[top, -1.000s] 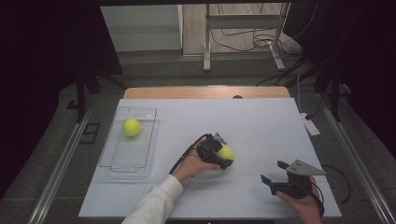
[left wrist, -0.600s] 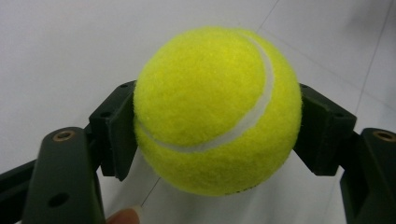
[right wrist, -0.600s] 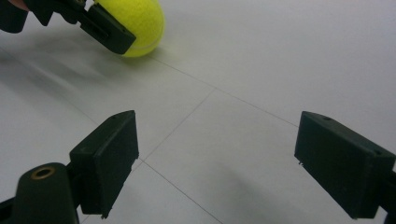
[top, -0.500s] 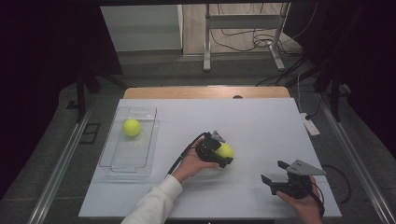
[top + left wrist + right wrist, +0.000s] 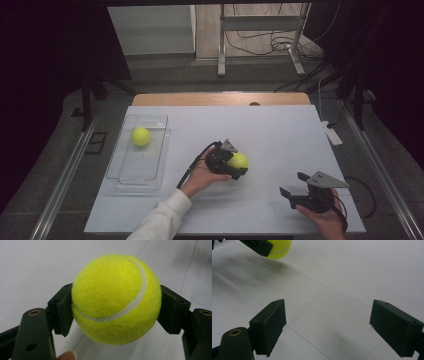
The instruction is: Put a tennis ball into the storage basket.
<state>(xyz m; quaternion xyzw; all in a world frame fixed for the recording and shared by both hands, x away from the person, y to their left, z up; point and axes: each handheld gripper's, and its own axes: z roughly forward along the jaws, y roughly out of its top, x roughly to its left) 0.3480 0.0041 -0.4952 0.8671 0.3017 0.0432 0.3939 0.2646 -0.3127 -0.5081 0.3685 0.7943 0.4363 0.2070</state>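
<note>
It looked like a lab or test room: a white bench (image 5: 280,125) stood alone under dark curtains (image 5: 45,55), aluminium rails (image 5: 65,175) ran along both sides, loose cables (image 5: 260,42) lay on the far floor by a metal stand (image 5: 260,25), and a power strip (image 5: 332,136) sat at the right edge
</note>
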